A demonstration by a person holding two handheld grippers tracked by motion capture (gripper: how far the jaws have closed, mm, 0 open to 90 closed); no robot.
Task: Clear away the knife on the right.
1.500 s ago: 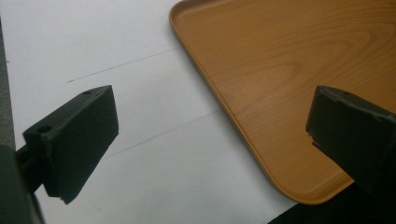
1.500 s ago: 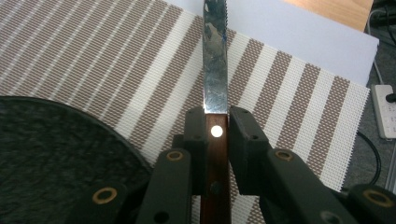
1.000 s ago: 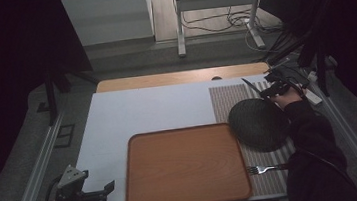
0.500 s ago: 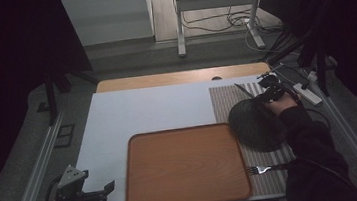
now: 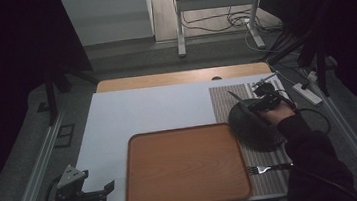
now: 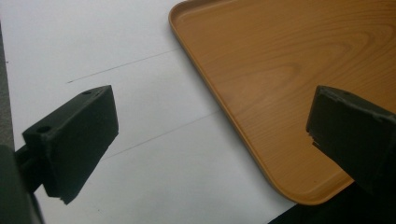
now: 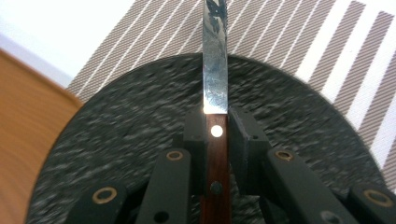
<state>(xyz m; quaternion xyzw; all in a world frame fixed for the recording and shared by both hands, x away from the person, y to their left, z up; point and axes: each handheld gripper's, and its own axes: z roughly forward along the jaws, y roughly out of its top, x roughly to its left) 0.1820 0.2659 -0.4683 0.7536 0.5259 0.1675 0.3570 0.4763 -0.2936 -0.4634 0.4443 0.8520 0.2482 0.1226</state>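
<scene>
The white sheet left of and behind the wooden tray offers open passage. The tray surface carries nothing. On the striped mat the dark plate blocks the middle, and a fork lies across its near end, beside the tray's right edge.

Lab: railed test table, floor cables, dark surroundings.

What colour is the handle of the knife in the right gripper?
Dark reddish-brown wood with metal rivets; the knife handle shows best in the right gripper view, between the right gripper jaws.
</scene>
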